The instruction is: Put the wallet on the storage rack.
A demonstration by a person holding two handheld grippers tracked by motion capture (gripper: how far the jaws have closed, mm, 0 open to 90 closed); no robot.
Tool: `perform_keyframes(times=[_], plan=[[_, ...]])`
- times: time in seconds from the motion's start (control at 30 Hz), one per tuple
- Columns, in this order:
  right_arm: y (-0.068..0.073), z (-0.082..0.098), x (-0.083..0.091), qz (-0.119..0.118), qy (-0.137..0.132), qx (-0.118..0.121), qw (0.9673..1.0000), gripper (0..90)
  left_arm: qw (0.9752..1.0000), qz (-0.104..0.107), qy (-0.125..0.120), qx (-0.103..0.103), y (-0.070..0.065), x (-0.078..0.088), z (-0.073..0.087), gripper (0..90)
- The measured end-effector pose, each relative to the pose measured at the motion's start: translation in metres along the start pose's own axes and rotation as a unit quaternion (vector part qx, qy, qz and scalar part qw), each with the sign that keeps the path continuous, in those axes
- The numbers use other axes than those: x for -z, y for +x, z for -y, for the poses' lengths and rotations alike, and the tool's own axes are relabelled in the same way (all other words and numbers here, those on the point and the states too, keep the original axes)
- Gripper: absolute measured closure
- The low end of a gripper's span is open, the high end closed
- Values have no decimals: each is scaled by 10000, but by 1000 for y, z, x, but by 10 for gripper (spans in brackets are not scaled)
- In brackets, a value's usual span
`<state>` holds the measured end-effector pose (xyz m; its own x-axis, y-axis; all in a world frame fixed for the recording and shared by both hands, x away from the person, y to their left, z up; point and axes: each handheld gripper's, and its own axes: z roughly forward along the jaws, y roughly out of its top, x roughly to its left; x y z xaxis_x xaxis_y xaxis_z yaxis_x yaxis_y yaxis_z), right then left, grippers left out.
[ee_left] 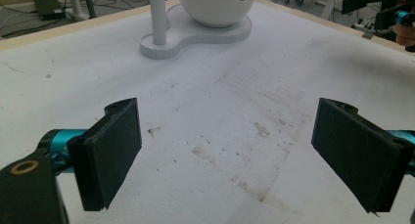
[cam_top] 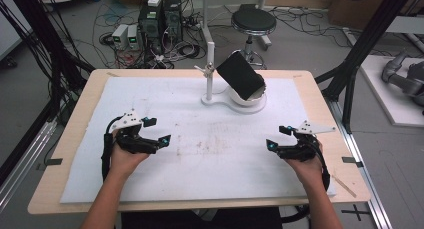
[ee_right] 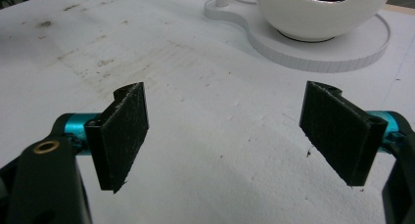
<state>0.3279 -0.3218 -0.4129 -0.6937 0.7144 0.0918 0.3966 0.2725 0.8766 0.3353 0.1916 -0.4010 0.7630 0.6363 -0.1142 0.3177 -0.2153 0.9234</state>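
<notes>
We hold the left gripper and right gripper gaping wide, nothing between their jaws. The black pouch in the white bowl leans ahead on the table, nearer our right gripper.

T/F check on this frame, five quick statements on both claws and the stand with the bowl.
1. The left claw is shut on a cloth. False: its jaws stand open with nothing between them.
2. The right claw is open and empty. True.
3. A black slab leans in the white bowl. True.
4. The bowl sits at the near edge of the white mat. False: it sits at the far edge, on the white stand.
5. Both claws rest inside the bowl. False: both are over the mat, well short of it.
</notes>
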Motion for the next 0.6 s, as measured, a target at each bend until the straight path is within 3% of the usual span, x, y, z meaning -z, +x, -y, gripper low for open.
perform_keyframes(times=[0.6], plan=[[0, 1, -1, -29, 39, -8, 10000, 190, 9999, 7, 128, -79, -2, -4, 1, 113]])
